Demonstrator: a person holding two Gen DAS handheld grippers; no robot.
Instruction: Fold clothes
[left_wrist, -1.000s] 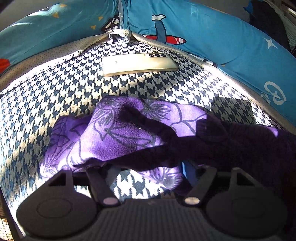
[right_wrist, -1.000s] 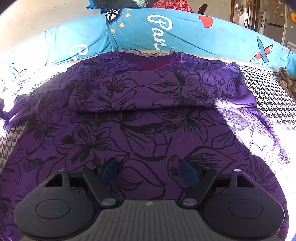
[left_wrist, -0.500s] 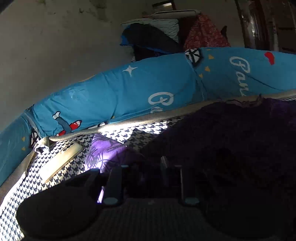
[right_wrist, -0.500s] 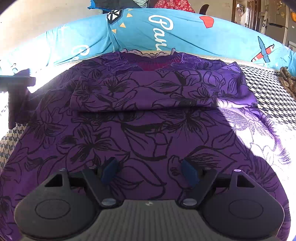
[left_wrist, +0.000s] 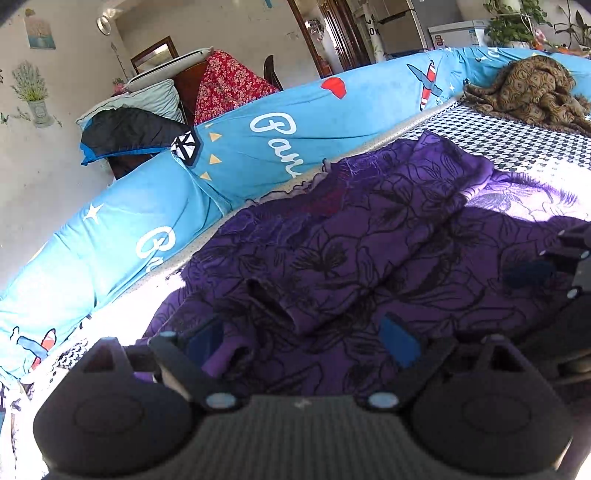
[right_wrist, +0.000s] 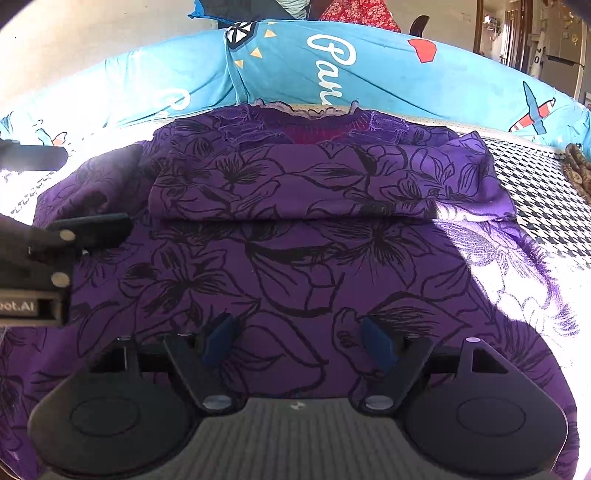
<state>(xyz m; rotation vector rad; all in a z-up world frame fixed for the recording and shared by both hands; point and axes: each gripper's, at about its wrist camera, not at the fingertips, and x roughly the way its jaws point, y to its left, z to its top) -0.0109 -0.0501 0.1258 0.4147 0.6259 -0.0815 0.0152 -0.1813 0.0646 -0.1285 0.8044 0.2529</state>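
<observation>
Garment: the purple dress with black flower outlines (right_wrist: 295, 266) lies spread on the black-and-white houndstooth bed cover (right_wrist: 546, 192), neckline toward 12 o'clock, both sleeves folded in across the chest
Left sleeve fold: a loose band of the same cloth (left_wrist: 288, 295) lies on the body just ahead of the left tool
Left gripper (left_wrist: 303, 339): blue-padded fingers spread wide apart, nothing between them, low over the cloth; whether the pads touch it is hard to say in the shadow
Right gripper (right_wrist: 299, 341): fingers likewise parted and empty, over the lower body of the dress at 6 o'clock
Bolster: a long blue cushion printed with white lettering and aeroplanes (right_wrist: 332, 66) runs along the bed edge at 12 o'clock
Other cloth: a brown patterned garment (left_wrist: 528, 88) heaped at 2 o'clock in the left view, well apart from the dress
</observation>
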